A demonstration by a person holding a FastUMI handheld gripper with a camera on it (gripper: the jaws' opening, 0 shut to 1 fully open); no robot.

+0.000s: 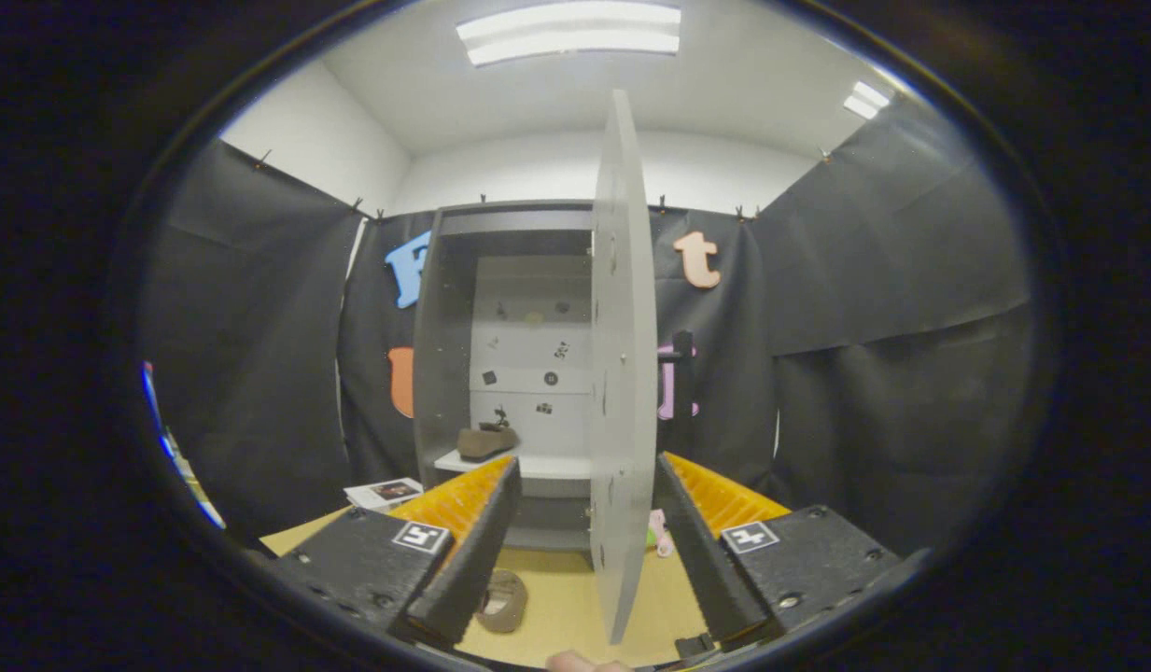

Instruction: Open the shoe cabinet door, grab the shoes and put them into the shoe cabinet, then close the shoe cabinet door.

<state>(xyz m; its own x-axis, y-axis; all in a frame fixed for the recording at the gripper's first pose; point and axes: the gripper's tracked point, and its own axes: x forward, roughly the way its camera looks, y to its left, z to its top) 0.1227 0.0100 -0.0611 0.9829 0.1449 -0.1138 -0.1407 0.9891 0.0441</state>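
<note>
The gripper (584,523) is spread open, its 2 fingers straddling the cabinet door (622,373), which stands edge-on between them without contact. Beyond the fingers, inside the open shoe cabinet (444,308), 1 brown shoe (486,441) sits on a white shelf (547,464). Below the left finger, another shoe (503,602) lies on the floor (566,607).

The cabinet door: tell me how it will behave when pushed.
The cabinet door, edge-on between the open gripper fingers, looks like a thin stiff panel, so it probably swings freely. Unclamped, it could slide off a finger.
</note>
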